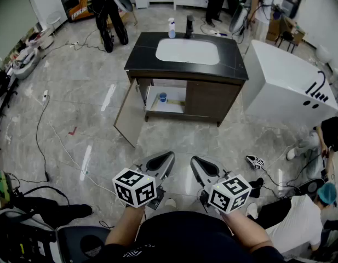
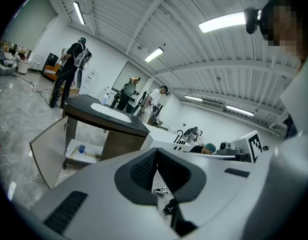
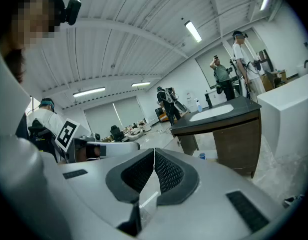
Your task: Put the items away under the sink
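A dark-topped sink cabinet (image 1: 210, 97) with a white basin stands several steps ahead. Its left door (image 1: 129, 114) hangs open. On the shelf inside sits a small blue cup (image 1: 162, 97). A white spray bottle (image 1: 171, 28) and a tall black object (image 1: 189, 26) stand at the back of the counter. Low in the head view, my left gripper (image 1: 170, 155) and right gripper (image 1: 195, 160) are held side by side, far short of the cabinet. Both are shut and hold nothing. The left gripper view shows the cup (image 2: 82, 148), and the right gripper view shows it too (image 3: 202, 156).
A white bathtub (image 1: 284, 84) stands right of the cabinet. People stand behind the sink, and one sits on the floor at the right (image 1: 322, 196). Cables (image 1: 43, 141) trail over the grey tiled floor at the left. A small marker cube (image 1: 256, 161) lies on the floor.
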`<action>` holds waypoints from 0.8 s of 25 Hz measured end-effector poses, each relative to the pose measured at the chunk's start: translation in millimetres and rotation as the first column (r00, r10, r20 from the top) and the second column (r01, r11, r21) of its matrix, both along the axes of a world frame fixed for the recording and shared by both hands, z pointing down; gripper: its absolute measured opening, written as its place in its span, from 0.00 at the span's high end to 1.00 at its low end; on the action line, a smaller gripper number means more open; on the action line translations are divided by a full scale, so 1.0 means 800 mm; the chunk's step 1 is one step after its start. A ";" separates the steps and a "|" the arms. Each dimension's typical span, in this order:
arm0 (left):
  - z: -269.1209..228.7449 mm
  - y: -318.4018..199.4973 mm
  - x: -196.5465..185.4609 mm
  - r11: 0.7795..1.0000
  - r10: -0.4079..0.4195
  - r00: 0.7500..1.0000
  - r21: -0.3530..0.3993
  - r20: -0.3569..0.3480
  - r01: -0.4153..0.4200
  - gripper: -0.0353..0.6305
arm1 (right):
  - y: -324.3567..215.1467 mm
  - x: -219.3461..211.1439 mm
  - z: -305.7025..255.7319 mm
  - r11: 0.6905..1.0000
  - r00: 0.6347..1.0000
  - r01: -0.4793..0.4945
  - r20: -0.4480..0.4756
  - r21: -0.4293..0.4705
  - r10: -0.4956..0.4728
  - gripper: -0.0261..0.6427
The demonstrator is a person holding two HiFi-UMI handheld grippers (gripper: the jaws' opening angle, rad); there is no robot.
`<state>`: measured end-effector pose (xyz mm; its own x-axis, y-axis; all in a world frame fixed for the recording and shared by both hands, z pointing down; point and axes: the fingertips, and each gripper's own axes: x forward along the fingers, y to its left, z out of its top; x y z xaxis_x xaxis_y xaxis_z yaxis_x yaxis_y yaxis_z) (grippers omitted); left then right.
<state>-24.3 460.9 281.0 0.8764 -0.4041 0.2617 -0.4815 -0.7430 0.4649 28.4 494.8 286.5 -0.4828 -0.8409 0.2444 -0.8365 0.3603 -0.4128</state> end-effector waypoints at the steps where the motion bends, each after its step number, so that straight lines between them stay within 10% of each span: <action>1: 0.000 -0.001 -0.001 1.000 0.000 1.000 0.000 0.002 0.000 0.95 | -0.002 -0.001 0.001 1.000 1.000 0.001 0.000 -0.001 -0.001 0.90; 20: 0.028 -0.027 -0.043 0.999 -0.007 0.999 -0.041 0.032 0.008 0.95 | -0.036 -0.032 0.020 0.999 0.999 -0.009 0.033 -0.034 0.010 0.90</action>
<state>-59.1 439.4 303.4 0.8645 -0.3991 0.3056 -0.5019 -0.7198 0.4795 2.9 466.3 302.7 -0.4833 -0.8369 0.2571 -0.8254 0.3376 -0.4525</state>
